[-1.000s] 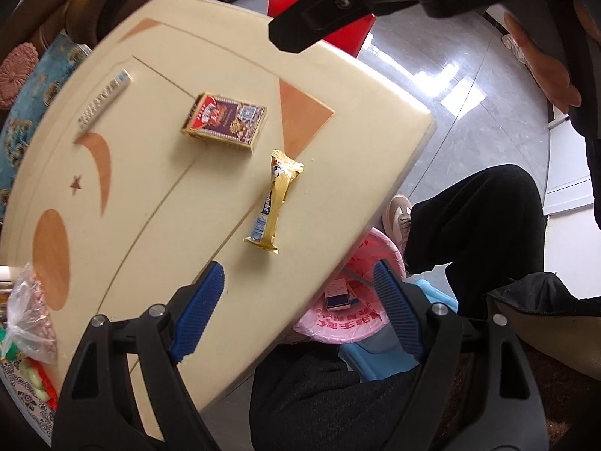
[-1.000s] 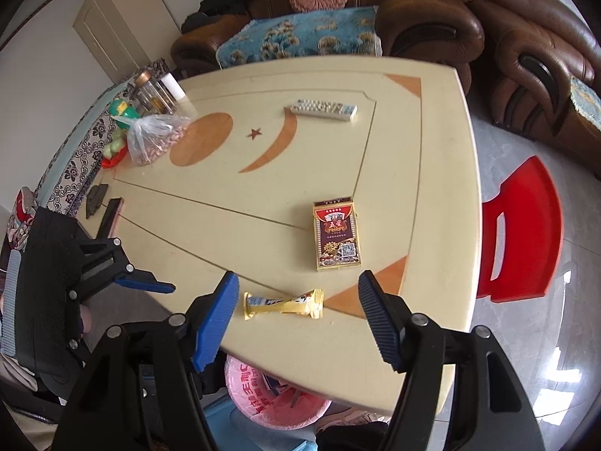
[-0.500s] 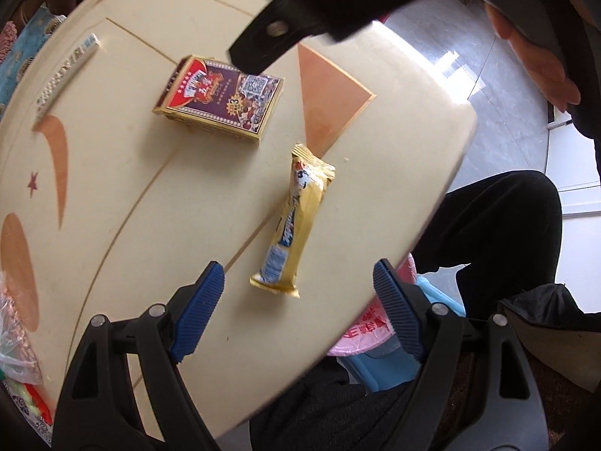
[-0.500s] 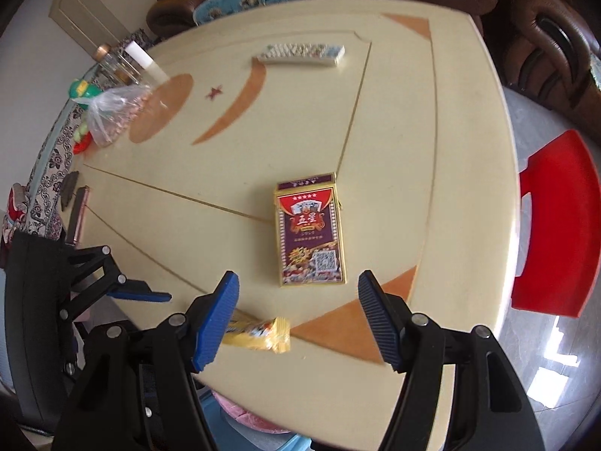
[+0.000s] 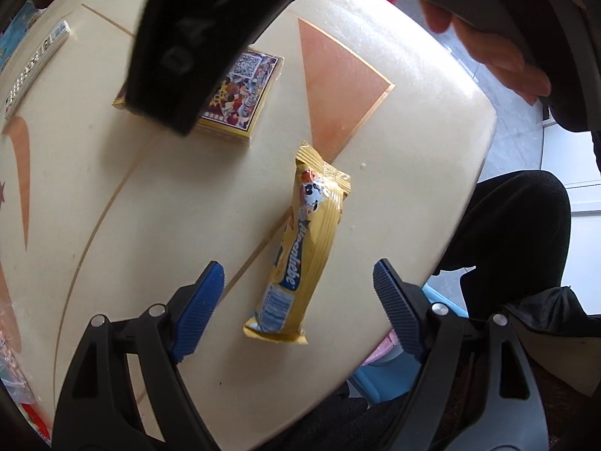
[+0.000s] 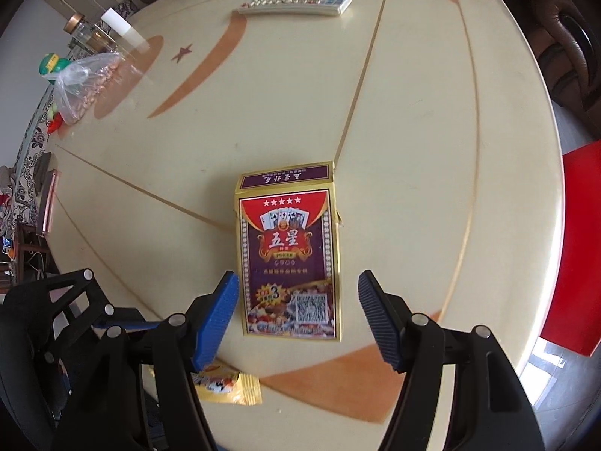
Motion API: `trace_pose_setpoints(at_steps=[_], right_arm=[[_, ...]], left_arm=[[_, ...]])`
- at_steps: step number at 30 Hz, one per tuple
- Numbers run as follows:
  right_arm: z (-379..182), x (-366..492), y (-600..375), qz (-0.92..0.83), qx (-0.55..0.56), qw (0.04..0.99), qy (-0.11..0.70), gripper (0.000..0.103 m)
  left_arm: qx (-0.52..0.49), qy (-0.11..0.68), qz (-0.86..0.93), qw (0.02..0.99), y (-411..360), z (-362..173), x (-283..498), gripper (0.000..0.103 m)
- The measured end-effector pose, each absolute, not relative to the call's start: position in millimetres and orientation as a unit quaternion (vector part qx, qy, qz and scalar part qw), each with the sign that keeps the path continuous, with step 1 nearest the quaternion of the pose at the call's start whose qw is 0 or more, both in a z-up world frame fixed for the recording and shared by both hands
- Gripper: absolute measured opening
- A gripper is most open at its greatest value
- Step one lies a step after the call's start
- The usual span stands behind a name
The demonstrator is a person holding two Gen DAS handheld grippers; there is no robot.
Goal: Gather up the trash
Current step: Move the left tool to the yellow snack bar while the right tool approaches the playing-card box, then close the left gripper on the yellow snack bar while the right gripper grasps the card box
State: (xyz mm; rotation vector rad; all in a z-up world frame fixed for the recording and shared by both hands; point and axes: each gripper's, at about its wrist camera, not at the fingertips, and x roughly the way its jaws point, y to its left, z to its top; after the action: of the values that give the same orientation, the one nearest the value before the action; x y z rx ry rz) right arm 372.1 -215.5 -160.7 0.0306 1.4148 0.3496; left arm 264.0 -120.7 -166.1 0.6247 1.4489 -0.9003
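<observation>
Currently: trash pickup, nothing yet collected.
Landmark, card box (image 6: pixel 289 259), flat on worktop (image 6: pixel 432 150). Wrapper (image 5: pixel 306 255) lies just beside the box, nearer the worktop edge. Left claw (image 5: pixel 298 295) apart, above the wrapper, straddling it, not gripping. Right claw (image 6: pixel 298 297) apart, straddling the box's near end, no contact seen. Remote (image 6: pixel 296 2) well beyond the box. Judged: both grasps and disposal remain.

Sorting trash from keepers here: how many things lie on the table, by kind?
Snack wrapper: 1
Card box: 1
Remote control: 1
Plastic bag: 1
Jars: 2
Total: 6, all on the table
</observation>
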Motion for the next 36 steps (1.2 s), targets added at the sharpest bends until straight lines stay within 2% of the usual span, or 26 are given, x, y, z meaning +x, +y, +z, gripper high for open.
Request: trace_pose_setpoints(at_steps=[11, 16, 19, 21, 27, 36], right_arm=[[-166, 376, -193, 0.162, -0.008, 0.746, 0.646, 0.068], [-167, 372, -190, 0.151, -0.031, 0.752, 0.641, 0.067], [-167, 369, -185, 0.134, -0.050, 0.758, 0.637, 0.059], [-167, 368, -183, 0.130, -0.050, 0.760, 0.634, 0.059], [-162, 366, -185, 0.115, -0.032, 0.769, 0.628, 0.058], [-138, 356, -201, 0.098, -0.015, 0.789, 0.607, 0.058]], left_arm=[[0.299, 0.584, -0.391, 0.645, -129, -175, 245, 0.080], [0.321, 0.566, -0.375, 0.660, -132, -178, 236, 0.074], [0.313, 0.571, -0.364, 0.666, -132, -177, 237, 0.064], [0.306, 0.575, -0.354, 0.672, -131, -176, 240, 0.050], [0.284, 0.585, -0.332, 0.683, -125, -173, 246, 0.020], [0.233, 0.600, -0.329, 0.691, -111, -170, 252, 0.016]])
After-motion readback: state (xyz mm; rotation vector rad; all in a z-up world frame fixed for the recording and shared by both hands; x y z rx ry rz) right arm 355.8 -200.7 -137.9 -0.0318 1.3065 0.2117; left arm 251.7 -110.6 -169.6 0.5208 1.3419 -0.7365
